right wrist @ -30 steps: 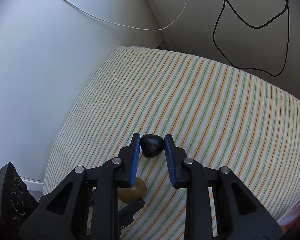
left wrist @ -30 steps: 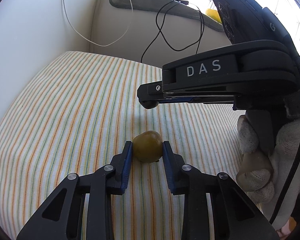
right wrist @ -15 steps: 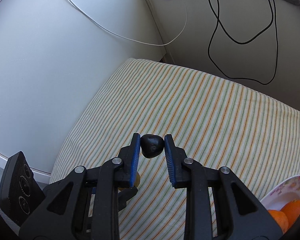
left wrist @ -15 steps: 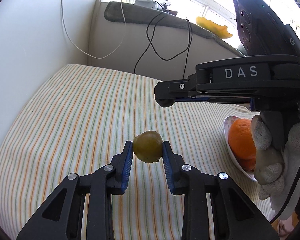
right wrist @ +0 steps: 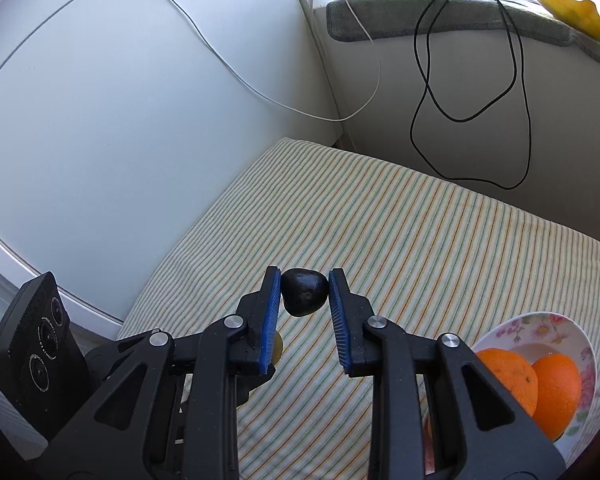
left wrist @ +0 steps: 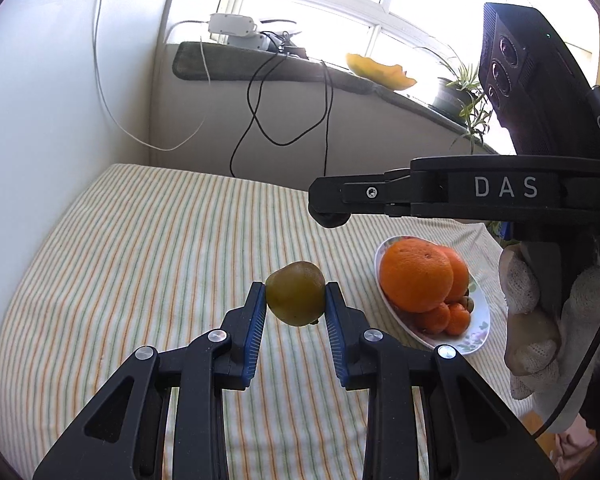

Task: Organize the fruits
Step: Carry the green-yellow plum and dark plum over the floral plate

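Observation:
My left gripper (left wrist: 296,300) is shut on a small olive-green fruit (left wrist: 295,293), held above the striped cloth (left wrist: 140,264). My right gripper (right wrist: 305,292) is shut on a small dark, almost black fruit (right wrist: 304,291), also lifted off the cloth. In the left wrist view the right gripper (left wrist: 329,216) reaches in from the right, above and beyond the green fruit, with the dark fruit (left wrist: 332,221) at its tip. A flowered white plate (left wrist: 470,344) to the right holds large oranges (left wrist: 416,276) and small tangerines (left wrist: 446,318). The same plate (right wrist: 540,330) with oranges (right wrist: 508,376) shows at the right wrist view's lower right.
A white wall (left wrist: 52,92) borders the cloth on the left. Behind it a low wall carries a grey-padded sill (left wrist: 260,66) with a white power adapter (left wrist: 236,30), hanging black and white cables (left wrist: 260,120), a yellow dish (left wrist: 380,70) and a potted plant (left wrist: 460,92). A gloved hand (left wrist: 540,320) holds the right gripper.
Both grippers have risen off the cloth with their fruits and swung right. The plate of oranges has come into both views, and the window sill shows more fully.

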A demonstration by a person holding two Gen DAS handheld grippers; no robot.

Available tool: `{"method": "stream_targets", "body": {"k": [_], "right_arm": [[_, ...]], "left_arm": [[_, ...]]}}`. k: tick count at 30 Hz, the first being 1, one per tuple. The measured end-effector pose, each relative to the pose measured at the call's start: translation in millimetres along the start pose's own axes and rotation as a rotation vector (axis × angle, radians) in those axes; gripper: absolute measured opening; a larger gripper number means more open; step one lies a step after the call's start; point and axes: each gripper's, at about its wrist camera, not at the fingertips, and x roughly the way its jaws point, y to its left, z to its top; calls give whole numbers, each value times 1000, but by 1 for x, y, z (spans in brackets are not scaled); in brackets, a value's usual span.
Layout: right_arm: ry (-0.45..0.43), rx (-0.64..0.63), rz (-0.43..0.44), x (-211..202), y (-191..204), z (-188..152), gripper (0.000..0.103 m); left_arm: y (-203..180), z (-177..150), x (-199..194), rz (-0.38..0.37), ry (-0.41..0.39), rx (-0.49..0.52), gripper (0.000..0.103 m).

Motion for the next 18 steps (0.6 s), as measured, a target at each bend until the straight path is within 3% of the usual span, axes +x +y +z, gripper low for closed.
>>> {"method": "stream_targets", "body": {"k": [8, 18], "right_arm": [[-49, -5, -8, -39, -7, -18, 26], [-97, 36, -60, -82, -44, -46, 26]], "left_arm": [[-29, -2, -9, -37, -6, 37, 28], [-69, -8, -6, -98, 12, 85, 28]]}}
